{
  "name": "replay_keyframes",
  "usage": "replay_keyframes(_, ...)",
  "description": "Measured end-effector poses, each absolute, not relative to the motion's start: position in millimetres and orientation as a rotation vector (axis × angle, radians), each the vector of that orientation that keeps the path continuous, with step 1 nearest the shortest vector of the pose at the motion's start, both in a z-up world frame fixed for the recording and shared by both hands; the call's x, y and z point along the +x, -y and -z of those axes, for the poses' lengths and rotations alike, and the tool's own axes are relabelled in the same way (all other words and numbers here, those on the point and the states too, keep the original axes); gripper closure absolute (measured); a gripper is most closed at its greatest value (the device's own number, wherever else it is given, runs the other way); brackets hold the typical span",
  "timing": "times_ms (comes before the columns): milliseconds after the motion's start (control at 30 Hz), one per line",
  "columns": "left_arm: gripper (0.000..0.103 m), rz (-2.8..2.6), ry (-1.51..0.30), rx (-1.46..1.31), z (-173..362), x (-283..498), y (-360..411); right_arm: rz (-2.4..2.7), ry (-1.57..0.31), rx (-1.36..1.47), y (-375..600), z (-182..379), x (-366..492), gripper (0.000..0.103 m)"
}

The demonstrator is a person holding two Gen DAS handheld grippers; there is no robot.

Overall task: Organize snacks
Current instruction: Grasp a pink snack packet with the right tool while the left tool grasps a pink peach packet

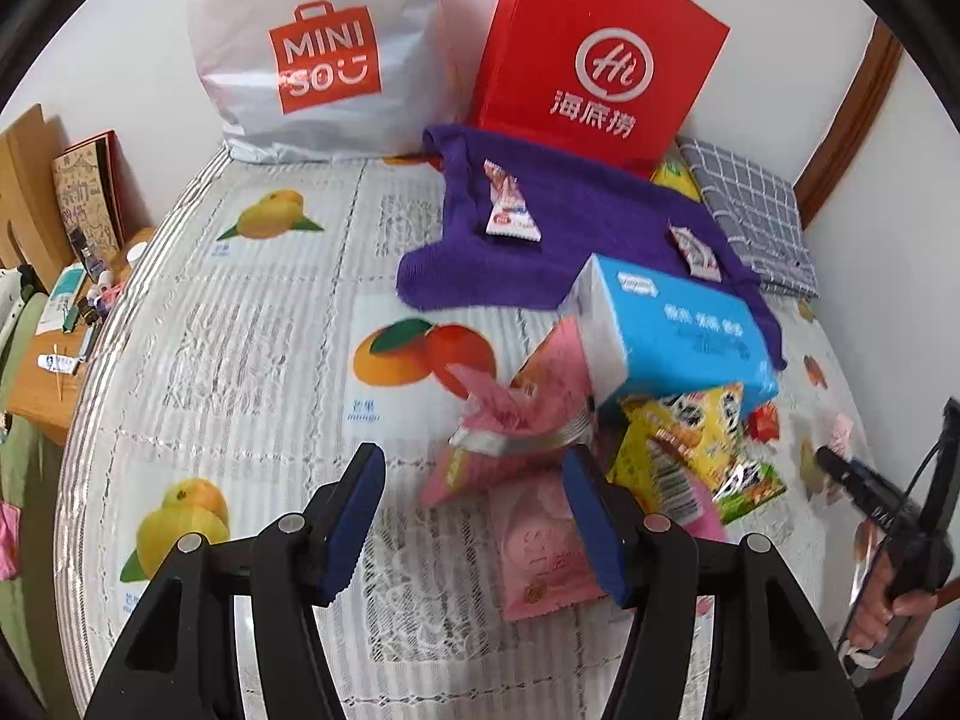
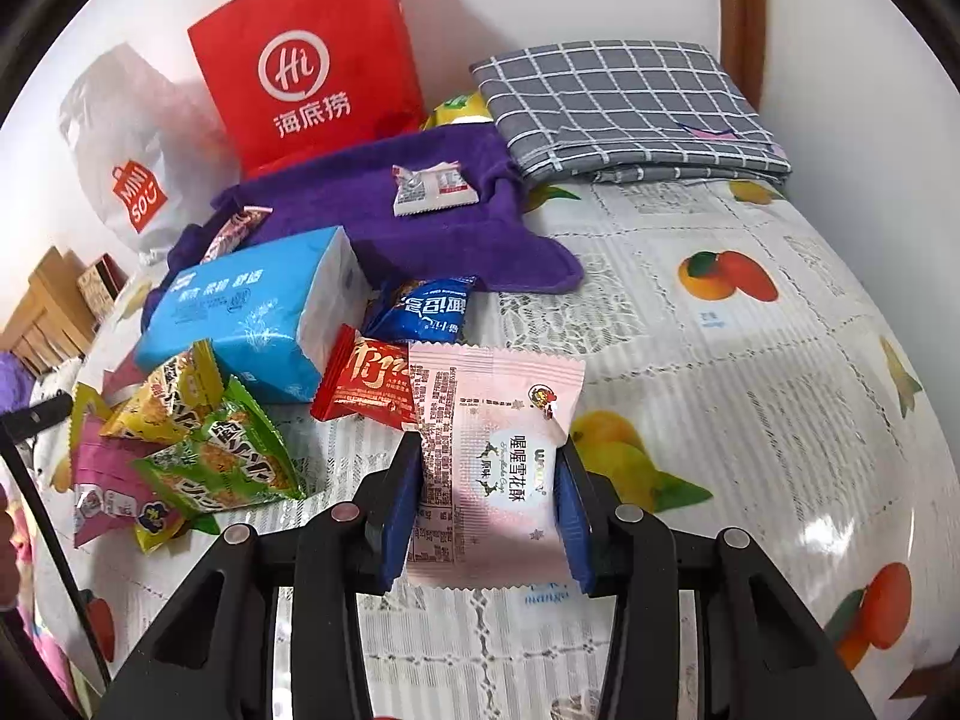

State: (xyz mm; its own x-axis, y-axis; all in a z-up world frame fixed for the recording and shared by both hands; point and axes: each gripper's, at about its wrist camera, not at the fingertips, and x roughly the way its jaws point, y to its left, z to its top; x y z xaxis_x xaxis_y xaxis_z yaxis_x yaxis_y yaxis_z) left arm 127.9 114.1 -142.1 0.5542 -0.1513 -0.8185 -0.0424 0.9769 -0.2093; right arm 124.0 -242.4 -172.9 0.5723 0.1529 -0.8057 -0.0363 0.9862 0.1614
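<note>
A heap of snack packets lies on the fruit-print tablecloth (image 1: 252, 360): pink packets (image 1: 528, 414), a yellow packet (image 1: 678, 444), a green packet (image 2: 228, 462), a red packet (image 2: 369, 384) and a blue packet (image 2: 420, 309). A blue tissue pack (image 1: 672, 324) rests on the heap. Two small white-red sachets (image 1: 510, 210) lie on a purple cloth (image 1: 570, 240). My left gripper (image 1: 474, 516) is open just before the pink packets. My right gripper (image 2: 489, 516) is shut on a pale pink snowflake-crisp packet (image 2: 498, 462), held above the cloth; it also shows at the left wrist view's right edge (image 1: 840, 462).
A red paper bag (image 1: 600, 54) and a white Miniso bag (image 1: 318, 54) stand at the back against the wall. A folded grey checked cloth (image 2: 624, 108) lies at the back right. A wooden side table with small items (image 1: 66, 312) is at the left.
</note>
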Motion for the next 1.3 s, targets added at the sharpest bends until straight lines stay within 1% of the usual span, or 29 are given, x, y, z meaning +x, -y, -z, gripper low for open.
replay_keyframes(167,0.044,0.088,-1.020,-0.219,156.0,121.0,-112.4,-0.123,-0.940,0.149,243.5,167.7,120.8,0.061)
replay_keyframes(400,0.044,0.155,-1.069,-0.194,176.7,120.9,-88.2,-0.152,-0.942,0.154,239.0,168.6,114.9,0.061)
replay_keyframes(667,0.044,0.190,-1.095,-0.166,185.8,129.3,-68.7,-0.148,-0.960,0.164,242.0,175.1,110.3,0.061)
replay_keyframes(767,0.043,0.184,-1.079,-0.145,186.8,130.0,-64.6,-0.145,-0.969,0.171,241.9,178.2,109.7,0.061)
replay_keyframes(800,0.045,0.184,-1.073,-0.144,186.6,129.3,-64.8,-0.145,-0.971,0.172,241.5,178.8,109.7,0.061)
replay_keyframes(833,0.053,0.177,-1.070,-0.140,186.5,129.3,-66.0,-0.144,-0.972,0.173,241.2,179.2,109.8,0.061)
replay_keyframes(867,0.056,0.163,-1.065,-0.132,186.2,127.6,-68.0,-0.144,-0.974,0.174,240.7,179.4,109.9,0.061)
replay_keyframes(933,0.059,0.165,-1.056,-0.130,185.2,124.0,-75.0,-0.147,-0.972,0.174,239.9,179.2,109.7,0.061)
replay_keyframes(1067,0.059,0.120,-1.042,-0.109,183.6,115.8,-88.1,-0.154,-0.969,0.175,239.0,178.1,109.2,0.061)
replay_keyframes(1133,0.057,0.119,-1.035,-0.102,185.8,115.3,-90.6,-0.159,-0.971,0.173,236.8,179.1,109.6,0.061)
replay_keyframes(1300,0.057,0.086,-0.984,-0.053,191.2,114.8,-83.1,-0.169,-0.992,0.149,230.1,186.7,109.0,0.061)
